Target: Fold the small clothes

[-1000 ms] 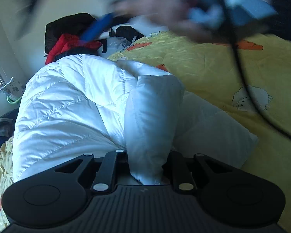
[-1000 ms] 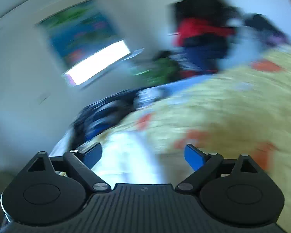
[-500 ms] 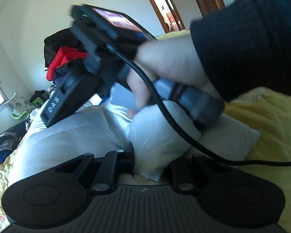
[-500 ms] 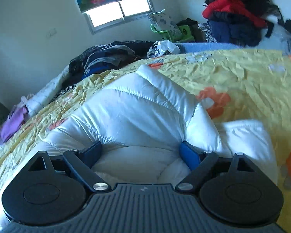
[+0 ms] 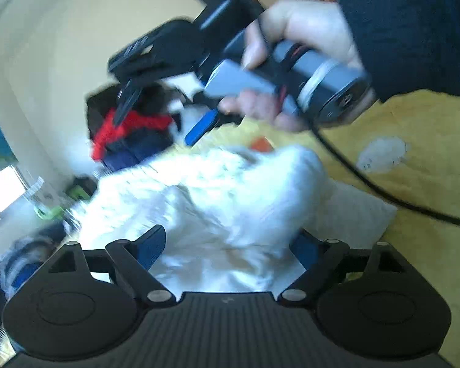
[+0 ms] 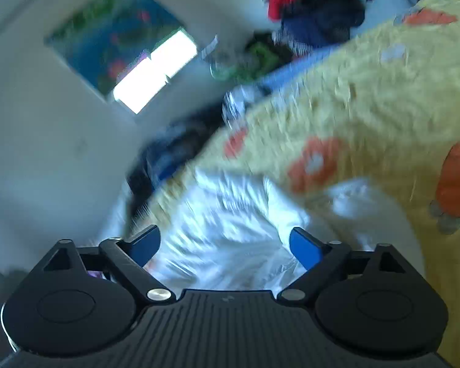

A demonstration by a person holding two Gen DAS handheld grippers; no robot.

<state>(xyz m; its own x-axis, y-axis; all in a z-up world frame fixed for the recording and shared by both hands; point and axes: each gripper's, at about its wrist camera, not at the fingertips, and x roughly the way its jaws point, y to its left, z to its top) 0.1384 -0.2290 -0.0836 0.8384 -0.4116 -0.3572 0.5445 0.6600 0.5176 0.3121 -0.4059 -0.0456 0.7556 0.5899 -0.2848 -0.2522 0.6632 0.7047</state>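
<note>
Item one: white padded jacket point(image 5: 230, 190), a quilted garment lying bunched on the yellow bedspread point(image 5: 429, 159), filling the centre of the left wrist view and the lower centre of the right wrist view point(image 6: 230, 230). Item two: left gripper point(image 5: 230, 247), jaws spread wide, blue pads at either side of the jacket's near edge; the cloth lies between them, though blur makes it hard to tell whether either pad touches it. Item three: right gripper point(image 6: 227, 245), jaws likewise spread wide, the jacket showing in the gap with nothing clamped. The same right gripper appears in the left wrist view at 12 o'clock point(image 5: 168, 113), raised above the jacket and apart from it, held by the right hand point(image 5: 294, 58) in a dark sleeve point(image 5: 414, 30); a black cable point(image 5: 368, 181) trails from its handle toward 3 o'clock across the bedspread. Item four: bedspread pattern, orange shapes point(image 6: 316, 159) and a pale sheep figure point(image 5: 381, 155). Item five: heap of clothes, red, black and navy point(image 5: 128, 132), at 10 o'clock beyond the jacket; the same heap sits at 1 o'clock in the right wrist view point(image 6: 309, 3). Item six: bright window point(image 6: 155, 70) under a blue floral blind point(image 6: 113, 33), at 11 o'clock in the right wrist view. Both views are motion-blurred.
</note>
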